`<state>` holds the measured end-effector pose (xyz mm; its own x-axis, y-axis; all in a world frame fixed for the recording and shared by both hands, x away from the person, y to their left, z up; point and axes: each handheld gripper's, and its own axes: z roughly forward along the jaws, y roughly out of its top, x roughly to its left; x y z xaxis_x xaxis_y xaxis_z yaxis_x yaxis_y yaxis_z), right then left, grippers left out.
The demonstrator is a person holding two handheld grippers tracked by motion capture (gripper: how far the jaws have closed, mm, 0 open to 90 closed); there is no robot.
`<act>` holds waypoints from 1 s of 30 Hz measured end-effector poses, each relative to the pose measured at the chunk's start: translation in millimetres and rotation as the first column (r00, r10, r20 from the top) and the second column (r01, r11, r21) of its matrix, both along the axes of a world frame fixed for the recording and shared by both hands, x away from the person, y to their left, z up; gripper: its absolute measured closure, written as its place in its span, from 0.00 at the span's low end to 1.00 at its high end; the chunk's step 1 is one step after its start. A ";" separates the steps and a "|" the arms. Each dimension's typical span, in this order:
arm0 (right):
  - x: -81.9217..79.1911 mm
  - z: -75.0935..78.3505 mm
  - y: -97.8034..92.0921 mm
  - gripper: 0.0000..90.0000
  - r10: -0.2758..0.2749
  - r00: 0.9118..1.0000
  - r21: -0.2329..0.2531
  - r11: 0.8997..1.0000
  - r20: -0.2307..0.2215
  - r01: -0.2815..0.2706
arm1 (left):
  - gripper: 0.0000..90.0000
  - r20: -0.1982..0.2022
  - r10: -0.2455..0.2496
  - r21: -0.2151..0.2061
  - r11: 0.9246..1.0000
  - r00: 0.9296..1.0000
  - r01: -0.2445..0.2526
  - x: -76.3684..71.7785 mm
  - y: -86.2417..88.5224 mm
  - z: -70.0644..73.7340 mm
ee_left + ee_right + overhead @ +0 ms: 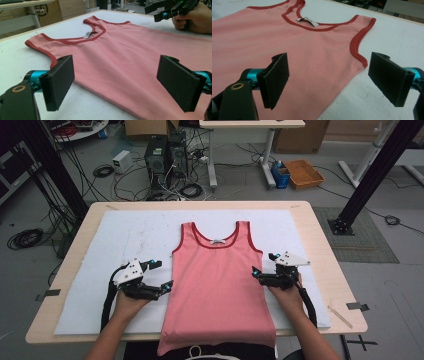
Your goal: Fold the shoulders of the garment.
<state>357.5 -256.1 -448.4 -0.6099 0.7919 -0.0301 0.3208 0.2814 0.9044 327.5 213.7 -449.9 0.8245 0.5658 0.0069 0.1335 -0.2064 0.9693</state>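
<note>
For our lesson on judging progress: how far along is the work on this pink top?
Done: the pink top lies flat and face up on the white mat, hem hanging over the near edge. In hand: the left gripper and right gripper sit open at its side edges, gripping nothing. Left: no fold shows yet, so probably all the folding.

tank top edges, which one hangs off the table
The bottom hem: it droops past the table's near edge toward the person. The two side edges and the red-trimmed neckline and shoulder straps all lie flat on the white mat.
</note>
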 end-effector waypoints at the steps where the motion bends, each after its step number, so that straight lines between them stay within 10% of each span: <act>1: 0.0 0.0 0.0 0.18 -0.002 1.000 0.003 1.000 0.000 0.002 | 0.16 -0.001 0.002 0.003 1.000 1.000 -0.002 0.1 0.2 0.2; 21: 0.8 0.2 0.4 0.18 -0.018 1.000 -0.003 1.000 -0.004 0.018 | 0.16 -0.009 0.084 -0.002 0.996 0.996 -0.084 -0.3 -0.2 0.1; 30: 13.1 6.6 -4.7 0.19 -0.009 0.979 0.014 1.000 -0.205 0.012 | 0.16 -0.020 0.088 -0.015 0.996 0.996 -0.088 0.2 0.9 0.0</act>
<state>370.6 -260.8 -441.8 -0.5933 0.7978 0.1070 0.5026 0.2634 0.8234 327.8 214.6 -449.9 0.7715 0.6360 -0.0179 0.1692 -0.1780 0.9694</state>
